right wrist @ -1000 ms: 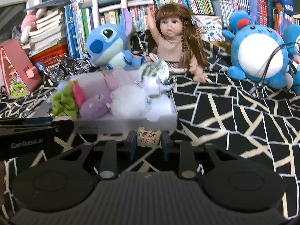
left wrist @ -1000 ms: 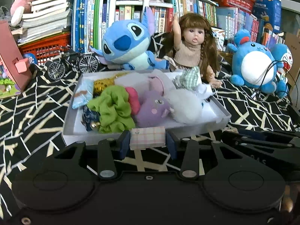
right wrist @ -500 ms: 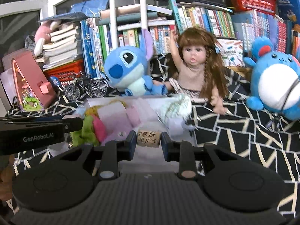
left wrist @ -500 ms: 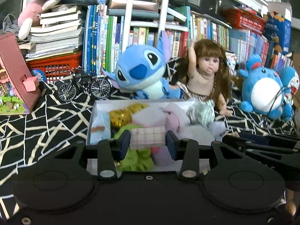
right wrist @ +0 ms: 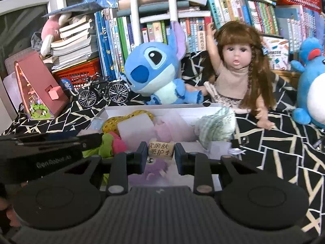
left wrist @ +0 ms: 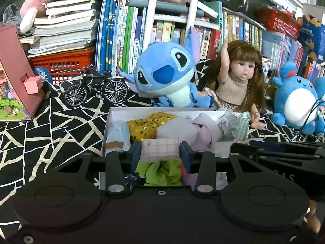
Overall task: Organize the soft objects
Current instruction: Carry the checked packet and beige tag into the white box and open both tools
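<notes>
A white box [left wrist: 130, 110] [right wrist: 154, 108] on the black patterned cloth holds several soft things: a gold sequin piece [left wrist: 147, 126], a green scrunchie [left wrist: 162, 171], pink cloth [left wrist: 205, 131] and a green checked cloth [left wrist: 236, 127]. My left gripper [left wrist: 160, 152] is shut on a small pink checked packet [left wrist: 160, 149], held above the box's near part. My right gripper [right wrist: 161, 152] is shut on a small tan packet with printed characters [right wrist: 161, 151], also over the box. Each gripper's body shows at the side of the other's view.
Behind the box sit a blue plush [left wrist: 166, 75], a doll [left wrist: 237, 81] and a round blue plush [left wrist: 296, 103]. A model bicycle [left wrist: 95, 89], a pink toy house [left wrist: 18, 85], a red crate [left wrist: 61, 63] and shelves of books stand at the back.
Both grippers have risen and moved forward from the box's near edge to above the box, each still holding its packet. The box and its contents stay put.
</notes>
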